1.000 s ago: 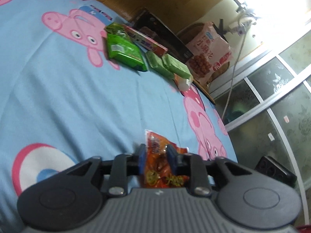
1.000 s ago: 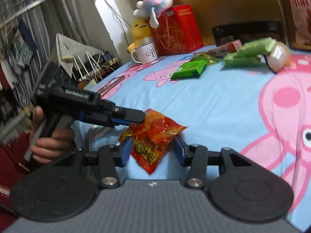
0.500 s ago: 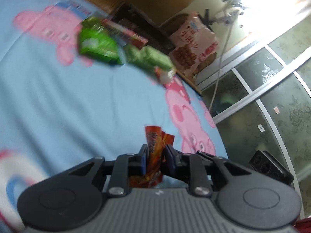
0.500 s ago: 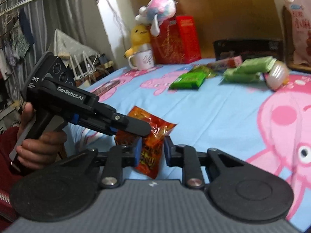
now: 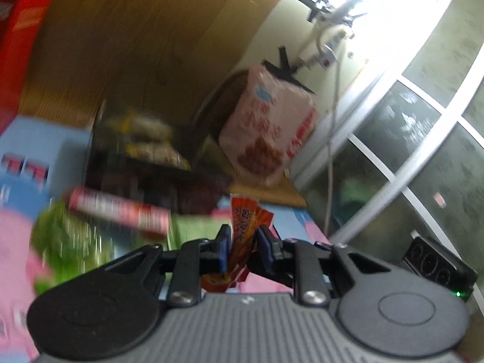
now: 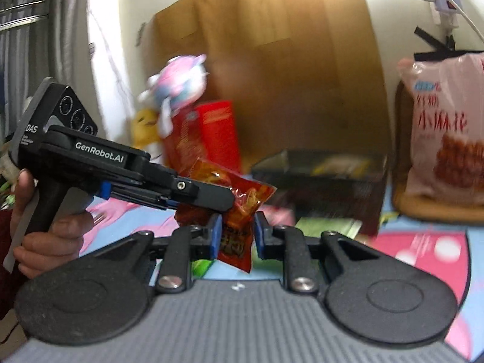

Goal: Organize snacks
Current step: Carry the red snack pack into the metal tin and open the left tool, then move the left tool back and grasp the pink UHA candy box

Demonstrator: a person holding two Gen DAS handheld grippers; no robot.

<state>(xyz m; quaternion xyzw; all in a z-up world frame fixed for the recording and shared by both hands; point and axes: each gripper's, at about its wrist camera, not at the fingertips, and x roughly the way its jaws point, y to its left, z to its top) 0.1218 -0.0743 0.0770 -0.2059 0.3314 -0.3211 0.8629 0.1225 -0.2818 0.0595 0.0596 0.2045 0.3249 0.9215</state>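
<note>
A red-orange snack packet (image 5: 242, 236) is clamped between both grippers and held up above the blue cartoon-pig bedsheet (image 6: 423, 248). My left gripper (image 5: 242, 249) is shut on one side of it. My right gripper (image 6: 234, 236) is shut on its lower end (image 6: 236, 236). In the right wrist view the left gripper (image 6: 211, 196) reaches in from the left and pinches the packet's upper part. A black box (image 6: 317, 178) holding snacks stands straight ahead at the far edge of the bed. Blurred green packets (image 5: 69, 242) and a long red box (image 5: 118, 211) lie on the sheet.
A large pink snack bag (image 6: 444, 151) stands on a wooden stool at the right. A red carton (image 6: 211, 133) with plush toys (image 6: 175, 78) stands at the left by the cardboard wall. A glass door (image 5: 423, 121) is on the far right.
Both grippers have lifted the red packet off the sheet and carried it forward toward the black box. The views have tilted up, and the green packets now sit low and blurred.
</note>
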